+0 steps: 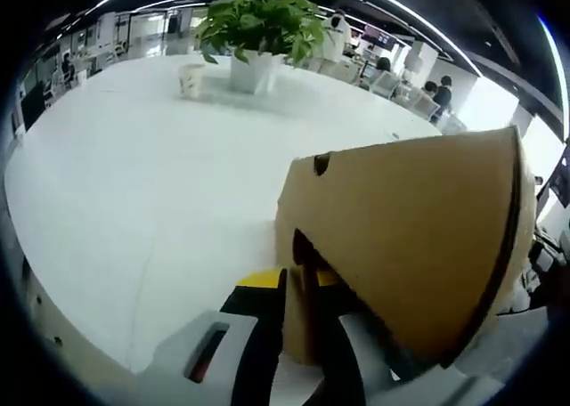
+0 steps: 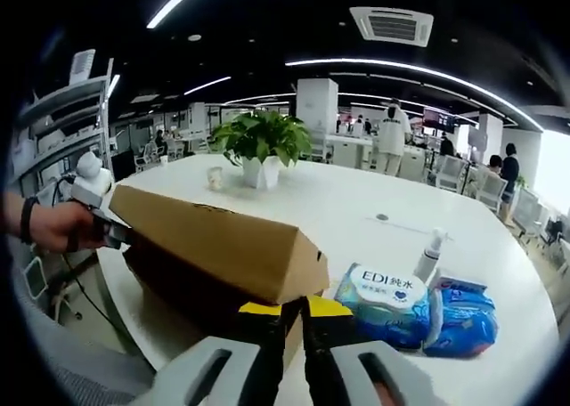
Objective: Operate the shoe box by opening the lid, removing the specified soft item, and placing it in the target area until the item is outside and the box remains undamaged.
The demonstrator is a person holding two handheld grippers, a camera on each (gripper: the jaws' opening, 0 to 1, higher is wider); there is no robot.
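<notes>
Left claw clamped on the raised lid of the shoe box on the white desk, right claw closed at its near corner, wipes pack beside, potted plant beyond.

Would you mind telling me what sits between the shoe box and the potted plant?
In the right gripper view, bare white table lies between the shoe box and the potted plant; a small paper cup stands beside the plant.

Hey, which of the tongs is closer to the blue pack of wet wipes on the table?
Right. The right tongs sit at the shoe box corner beside the wipes pack; the left tongs hold the box's far end.
</notes>
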